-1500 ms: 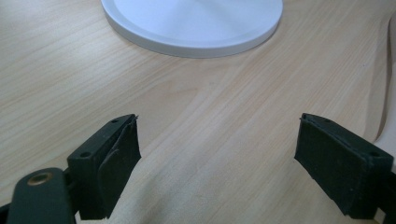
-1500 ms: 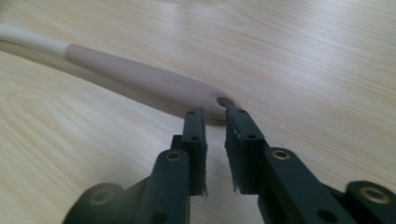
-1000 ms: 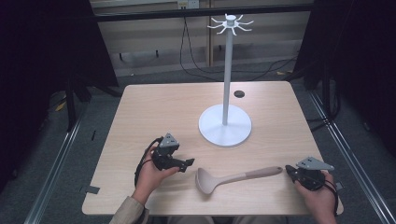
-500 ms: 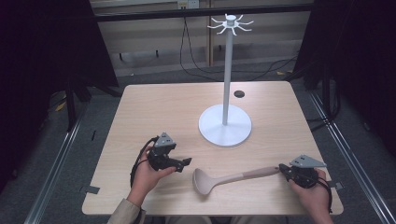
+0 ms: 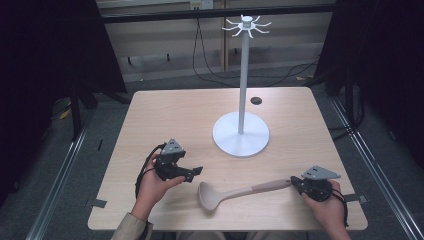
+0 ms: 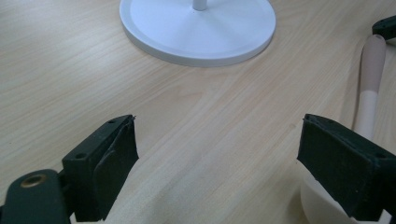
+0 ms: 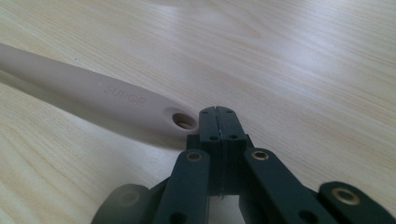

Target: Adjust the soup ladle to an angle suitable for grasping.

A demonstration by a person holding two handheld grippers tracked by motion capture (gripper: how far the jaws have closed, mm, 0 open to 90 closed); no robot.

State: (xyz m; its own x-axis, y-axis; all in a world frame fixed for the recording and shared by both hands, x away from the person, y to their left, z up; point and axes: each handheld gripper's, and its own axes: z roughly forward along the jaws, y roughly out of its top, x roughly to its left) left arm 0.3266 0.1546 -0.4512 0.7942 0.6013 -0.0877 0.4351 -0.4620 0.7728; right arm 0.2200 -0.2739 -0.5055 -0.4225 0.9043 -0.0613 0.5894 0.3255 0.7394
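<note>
— What kind of thing do we have in front of us, and how will it behave?

— It is a ladle (image 5: 235, 192), beige, probably plastic or silicone over a stiff core. We judge it light and rigid, with a smooth and a bit slippery handle. The bowl end is heavier, so if we lift it by the far tip, it will want to hang down and swing.

— Where does it lie?

— Flat on the table (image 5: 175, 115), near our edge, with the bowl toward the middle and the handle pointing to our right. The white stand (image 5: 241, 132) with hooks on top is behind it, well apart.

— And our tongs?

— The right gripper (image 7: 217, 114) has its jaws pressed together, nothing between them. Its tip is at the very end of the handle, just beside the hanging hole (image 7: 183, 121); we cannot tell if it touches. The left gripper (image 6: 217, 154) stands with its jaws wide apart, and it holds nothing. In the left gripper view the bowl sits just beside the jaw at the right, partly under it, and the handle runs away from it.

— So where should we take hold?

— We think on the handle, somewhat before the hole, where it is flat and broad. The pads get more surface there, and the hole stays free for a hook. A grip on the round bowl rim would slip, in our opinion.
</note>
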